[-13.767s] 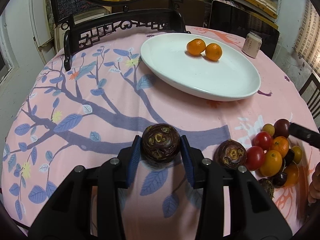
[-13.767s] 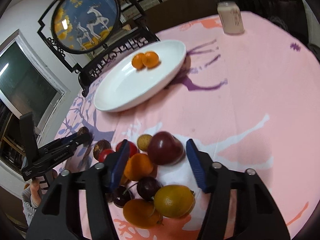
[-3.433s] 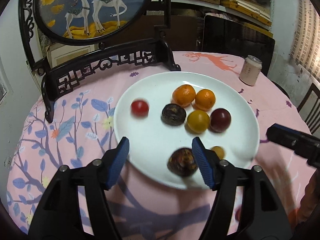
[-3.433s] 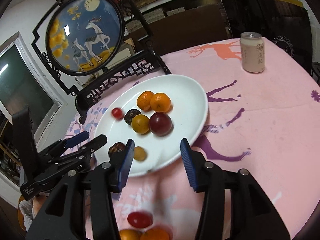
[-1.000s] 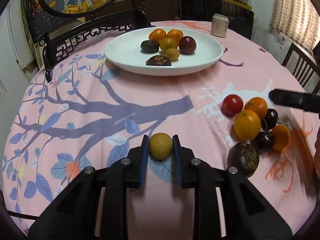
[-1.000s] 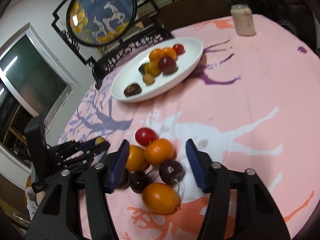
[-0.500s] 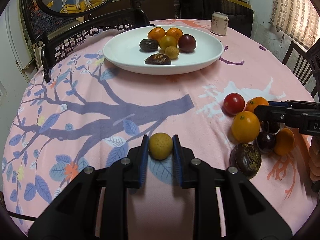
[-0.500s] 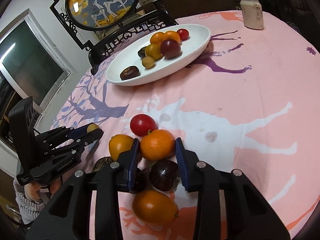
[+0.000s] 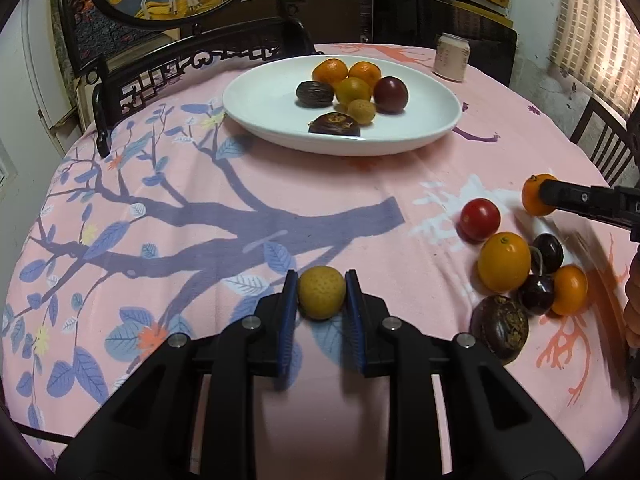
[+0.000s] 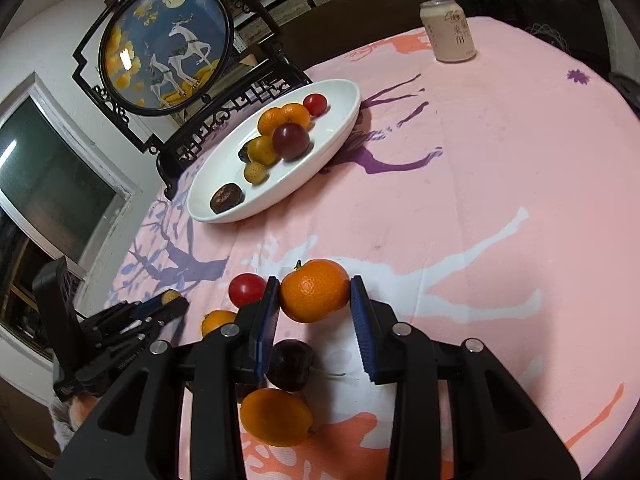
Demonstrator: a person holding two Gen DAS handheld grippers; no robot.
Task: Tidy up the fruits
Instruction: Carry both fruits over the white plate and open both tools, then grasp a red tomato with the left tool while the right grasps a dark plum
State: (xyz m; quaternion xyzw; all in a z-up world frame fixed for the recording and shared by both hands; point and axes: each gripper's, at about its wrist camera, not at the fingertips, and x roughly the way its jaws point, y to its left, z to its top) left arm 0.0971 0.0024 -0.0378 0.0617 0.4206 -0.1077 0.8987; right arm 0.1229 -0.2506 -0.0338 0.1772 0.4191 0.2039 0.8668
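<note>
My left gripper [image 9: 321,296] squeezes a small yellow fruit [image 9: 321,297], maybe just above the pink cloth [image 9: 240,184]. My right gripper [image 10: 314,300] squeezes an orange [image 10: 315,290] beside the fruit pile [image 9: 520,272].

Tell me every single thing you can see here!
plate: 1, white, far middle of the table
fruits on the plate: 8; orange, yellow, red, dark red, brown; clustered
loose fruits: 6; red, orange, dark purple, brown; piled on the cloth near the right gripper
mandarin: 1, orange, in the right gripper
small fruit: 1, yellow, in the left gripper
can: 1, pale, far edge
deer screen: 1, black frame, behind the plate
tablecloth: 1, pink with blue branches
left gripper: black, blue pads, shut on the small fruit
right gripper: black, blue pads, shut on the mandarin
</note>
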